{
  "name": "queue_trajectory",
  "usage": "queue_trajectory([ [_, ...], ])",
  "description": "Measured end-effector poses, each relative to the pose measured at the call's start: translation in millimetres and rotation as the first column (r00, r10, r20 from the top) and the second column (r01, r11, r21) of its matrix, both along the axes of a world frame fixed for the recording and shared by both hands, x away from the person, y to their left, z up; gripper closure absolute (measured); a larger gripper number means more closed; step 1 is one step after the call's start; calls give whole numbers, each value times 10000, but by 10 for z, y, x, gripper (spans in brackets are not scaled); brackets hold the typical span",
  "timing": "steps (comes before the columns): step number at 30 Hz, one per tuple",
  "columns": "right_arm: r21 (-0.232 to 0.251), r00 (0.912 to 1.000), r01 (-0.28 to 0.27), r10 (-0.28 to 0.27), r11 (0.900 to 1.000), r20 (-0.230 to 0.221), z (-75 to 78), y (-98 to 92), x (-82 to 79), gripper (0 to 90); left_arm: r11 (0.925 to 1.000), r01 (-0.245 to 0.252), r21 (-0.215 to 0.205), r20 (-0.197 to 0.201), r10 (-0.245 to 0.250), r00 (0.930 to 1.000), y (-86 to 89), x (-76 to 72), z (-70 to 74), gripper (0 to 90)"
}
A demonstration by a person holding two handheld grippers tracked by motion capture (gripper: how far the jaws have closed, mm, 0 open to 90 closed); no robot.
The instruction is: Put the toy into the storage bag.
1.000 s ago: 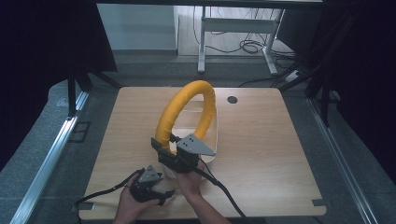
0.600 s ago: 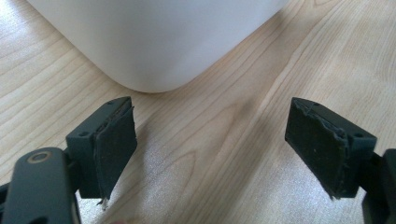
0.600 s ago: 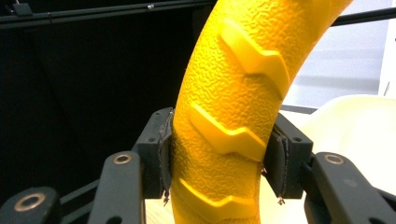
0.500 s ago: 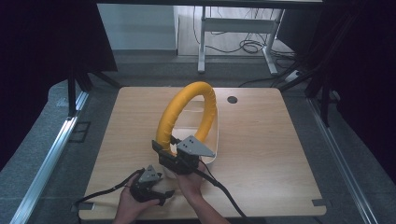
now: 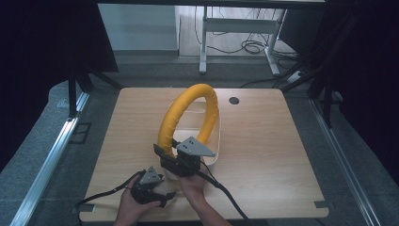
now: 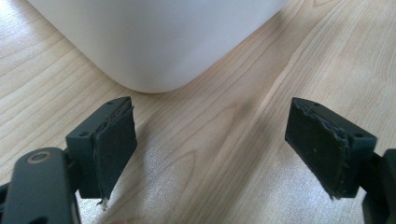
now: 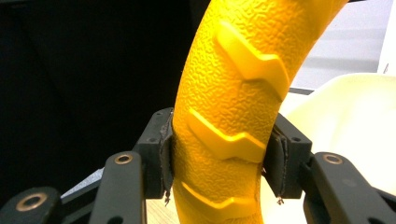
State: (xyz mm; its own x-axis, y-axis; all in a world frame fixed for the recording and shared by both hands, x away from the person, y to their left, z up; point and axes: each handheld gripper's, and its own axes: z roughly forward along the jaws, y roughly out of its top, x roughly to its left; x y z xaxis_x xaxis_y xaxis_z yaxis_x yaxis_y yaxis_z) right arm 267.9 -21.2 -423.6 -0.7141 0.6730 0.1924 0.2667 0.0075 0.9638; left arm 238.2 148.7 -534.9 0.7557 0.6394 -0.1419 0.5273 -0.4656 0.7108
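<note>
Because the yellow tube (image 5: 205,96) arches high above the white tub (image 5: 215,153) and keeps its curve with one end gripped, it reads as a springy, fairly stiff foam or rubber piece, light for its bulk. Its skin is pebbled and carries raised chevron ribs, so it should not slip easily; the ribs give the pads something to bite against. The right gripper (image 7: 223,149) has its fingers (image 7: 163,151) pinching the tube across its width, low on the near leg of the arch, and they have just been closing on it with the tube squeezed between them. In the high view that gripper (image 5: 175,157) sits at the near edge of the tub, with the tube rising from it and curving over to come down into the tub on the far side.

The hold looks sound where it is: near an end, across the round section, with a rib just above the pads. Taking it higher on the arch would likely let the free length swing and lever against the grip. Since the tube seems to store bend, I judge it may spring straight when freed, so a second hold on the other leg would steady it.

The left gripper (image 6: 212,144) rests low over the worktop (image 5: 277,155), its fingers (image 6: 114,144) spread wide with nothing between them, facing a rounded corner of the tub (image 6: 159,42).
</note>
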Motion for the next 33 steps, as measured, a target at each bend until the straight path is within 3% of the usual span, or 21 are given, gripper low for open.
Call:
queue_trajectory([
  [6,-77,10000,-12,12,10000,12,15,-16,-5,463,10000,5,-25,2,-5,10000,0,0,0,166],
  [15,47,10000,-10,10,10000,8,38,-57,-5,326,10000,23,-20,-12,-23,10000,-3,2,-5,166],
  [26,157,9997,-240,240,9996,19,82,-139,-35,279,10000,18,-1,-1,-18,10000,0,5,-2,165],
  [33,177,9993,-372,371,9992,67,113,-320,-64,258,10000,-6,26,38,5,10000,8,1,8,164],
])
